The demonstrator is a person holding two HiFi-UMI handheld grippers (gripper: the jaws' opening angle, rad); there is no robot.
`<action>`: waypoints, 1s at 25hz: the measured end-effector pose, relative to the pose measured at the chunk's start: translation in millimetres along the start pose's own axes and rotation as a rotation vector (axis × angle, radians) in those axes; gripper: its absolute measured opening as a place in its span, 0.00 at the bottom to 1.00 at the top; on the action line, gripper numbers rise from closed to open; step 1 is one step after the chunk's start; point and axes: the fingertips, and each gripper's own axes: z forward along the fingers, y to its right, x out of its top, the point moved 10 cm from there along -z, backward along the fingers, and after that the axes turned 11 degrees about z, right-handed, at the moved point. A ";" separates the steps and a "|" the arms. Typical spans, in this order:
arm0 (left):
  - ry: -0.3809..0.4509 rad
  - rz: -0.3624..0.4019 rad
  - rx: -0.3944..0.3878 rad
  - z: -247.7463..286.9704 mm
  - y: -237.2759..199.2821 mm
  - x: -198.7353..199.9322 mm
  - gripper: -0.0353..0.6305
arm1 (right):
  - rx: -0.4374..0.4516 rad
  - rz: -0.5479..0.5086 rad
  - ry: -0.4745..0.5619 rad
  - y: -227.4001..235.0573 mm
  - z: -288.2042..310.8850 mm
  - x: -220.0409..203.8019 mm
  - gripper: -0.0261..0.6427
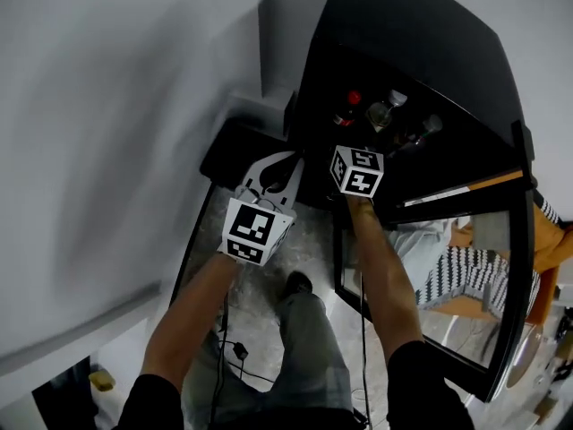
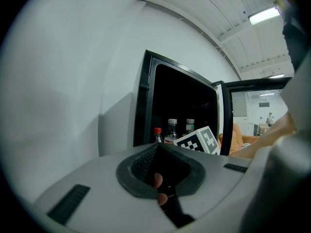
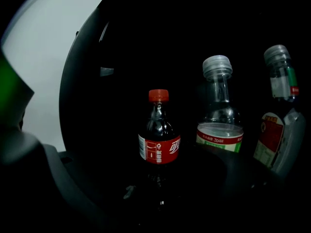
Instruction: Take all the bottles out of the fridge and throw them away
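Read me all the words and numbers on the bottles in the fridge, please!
"30": on the red band of the clear bottle's label, as far as I can tell; the print beside it is too small to read.
Cola bottle: white characters on its red label, too blurred to read.
Right-hand bottle: red and white label, print unreadable.

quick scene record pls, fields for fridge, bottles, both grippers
fridge: black, door open
bottles inside: three; red-capped cola bottle, clear bottle, third bottle at the right
right gripper: open, empty, aimed at the cola bottle
left gripper: jaws together, outside the fridge
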 end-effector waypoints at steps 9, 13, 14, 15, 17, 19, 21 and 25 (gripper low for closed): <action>-0.004 0.012 0.072 -19.2 -12.7 -10.4 0.05 | -0.112 -0.013 0.032 -6.7 21.6 3.2 0.50; -0.004 0.022 0.085 -27.6 -18.7 -9.1 0.05 | -0.126 -0.017 0.041 -6.2 19.3 2.3 0.50; -0.004 0.022 0.088 -29.1 -20.3 -9.0 0.05 | -0.126 -0.019 0.042 -6.7 17.4 1.4 0.50; -0.005 0.020 0.092 -30.5 -22.0 -9.0 0.05 | -0.123 -0.023 0.043 -7.5 15.2 0.5 0.50; -0.003 0.016 0.099 -33.1 -24.9 -8.4 0.05 | -0.116 -0.036 0.041 -10.0 9.8 -1.2 0.49; 0.002 0.012 0.098 -36.1 -26.0 -6.4 0.05 | -0.109 -0.045 0.035 -12.8 1.5 -3.4 0.49; -0.002 0.007 0.090 -39.5 -26.4 -3.1 0.05 | -0.104 -0.043 0.033 -15.9 -9.9 -3.9 0.49; -0.037 -0.003 0.057 -52.5 -26.3 17.8 0.05 | -0.110 -0.026 0.024 -26.7 -44.0 10.0 0.49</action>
